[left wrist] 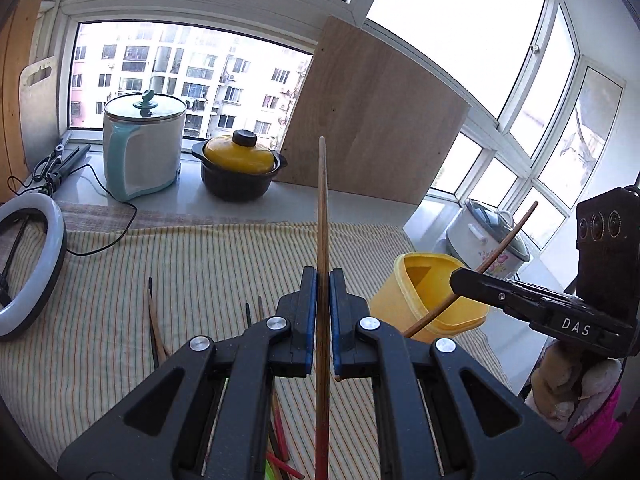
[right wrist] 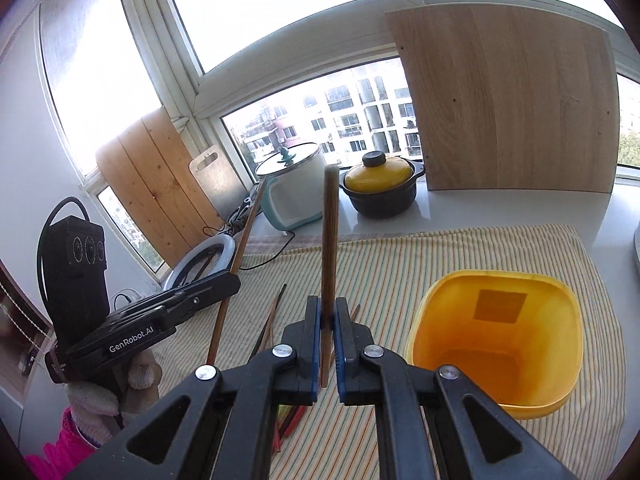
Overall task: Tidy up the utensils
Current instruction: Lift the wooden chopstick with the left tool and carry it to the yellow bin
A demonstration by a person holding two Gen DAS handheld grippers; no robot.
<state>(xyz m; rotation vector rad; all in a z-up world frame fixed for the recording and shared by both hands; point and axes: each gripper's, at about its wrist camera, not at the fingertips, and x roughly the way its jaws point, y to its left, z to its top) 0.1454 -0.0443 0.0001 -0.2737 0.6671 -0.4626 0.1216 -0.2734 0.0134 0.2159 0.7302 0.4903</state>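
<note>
Leftmost, a white ring light [left wrist: 28, 264] rests at the edge of the striped cloth [left wrist: 208, 256], with a white-and-teal lidded pot [left wrist: 142, 146] and a black casserole with a yellow lid [left wrist: 239, 170] behind it on the windowsill. Loose dark chopsticks [left wrist: 154, 320] lie on the cloth, and further red ones [left wrist: 282, 436] lie under the left gripper [left wrist: 323, 280], whose jaws are pinched on a brown wooden chopstick [left wrist: 322, 208] standing upright. To its right sits an empty yellow plastic tub [left wrist: 436, 292], near the cloth's right edge. Farther right, the right gripper [right wrist: 328, 312] is likewise clamped on a second brown chopstick [right wrist: 330, 232], held above the cloth just beside the tub.
</note>
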